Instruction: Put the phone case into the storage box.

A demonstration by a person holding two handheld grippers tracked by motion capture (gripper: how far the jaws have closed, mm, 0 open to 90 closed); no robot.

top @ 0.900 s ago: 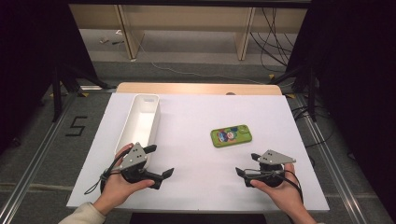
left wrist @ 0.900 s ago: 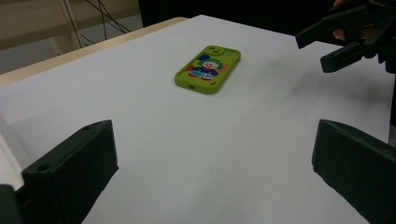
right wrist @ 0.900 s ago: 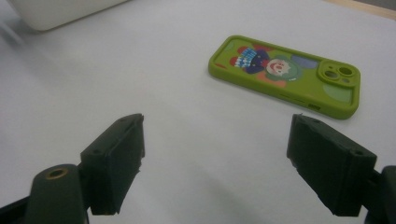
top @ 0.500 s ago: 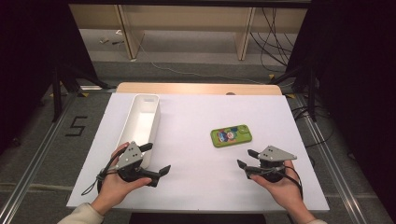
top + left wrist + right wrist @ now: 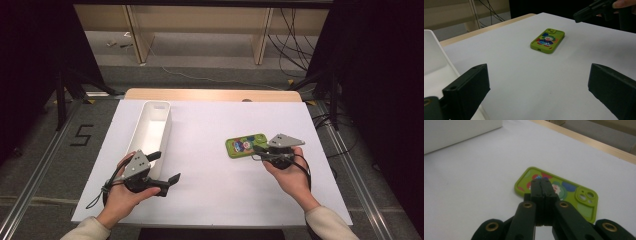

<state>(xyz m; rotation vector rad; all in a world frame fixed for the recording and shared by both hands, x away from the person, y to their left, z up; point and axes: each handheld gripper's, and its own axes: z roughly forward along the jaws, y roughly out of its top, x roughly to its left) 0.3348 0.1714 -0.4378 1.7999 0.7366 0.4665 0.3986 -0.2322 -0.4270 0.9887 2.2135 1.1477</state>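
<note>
Right gripper point(image 5: 257, 150) advanced over green phone point(image 5: 245, 145), pressed together, perhaps touching; white table point(image 5: 210, 195), dark room.

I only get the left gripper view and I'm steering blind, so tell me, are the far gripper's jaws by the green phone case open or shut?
Observer: Shut. In the right gripper view the right gripper has both black jaws pressed together, nothing between them.
Operator: Are they over the case?
Observer: Their tips stand in front of the green rubbery phone case with the cartoon clown; whether they touch it I cannot tell.
Operator: What is the white thing at my left?
Observer: A long white plastic tray, seen from the high view lying lengthwise beside the left gripper, whose jaws stand wide apart and hold nothing.
</note>
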